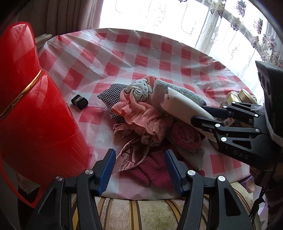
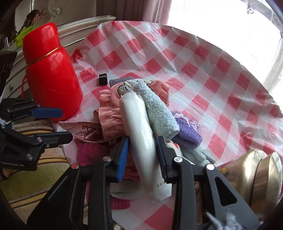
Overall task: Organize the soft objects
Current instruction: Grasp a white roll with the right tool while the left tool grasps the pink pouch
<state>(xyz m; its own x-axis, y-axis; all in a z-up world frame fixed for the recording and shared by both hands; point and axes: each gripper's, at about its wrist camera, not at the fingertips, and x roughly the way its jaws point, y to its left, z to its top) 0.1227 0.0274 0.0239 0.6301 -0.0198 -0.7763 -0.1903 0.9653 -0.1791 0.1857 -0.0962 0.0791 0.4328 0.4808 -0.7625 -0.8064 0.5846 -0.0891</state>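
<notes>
Red-checked tablecloth (image 1: pixel 134 53) by a curtained window (image 1: pixel 159 14); right gripper (image 2: pixel 142 150) seemingly clamps a white tube (image 2: pixel 139 127), left gripper (image 1: pixel 139 169) gapes.

A white tube (image 2: pixel 141 138) is lying lengthwise between the fingers, a grey fleece cloth (image 2: pixel 159 113) draping beside it (pink towel (image 2: pixel 109 113) bunching just beyond).

One red flask (image 2: pixel 51 70), one white tube (image 2: pixel 141 134), one small black box (image 2: pixel 103 79), two gold tins (image 2: pixel 256 169).
</notes>
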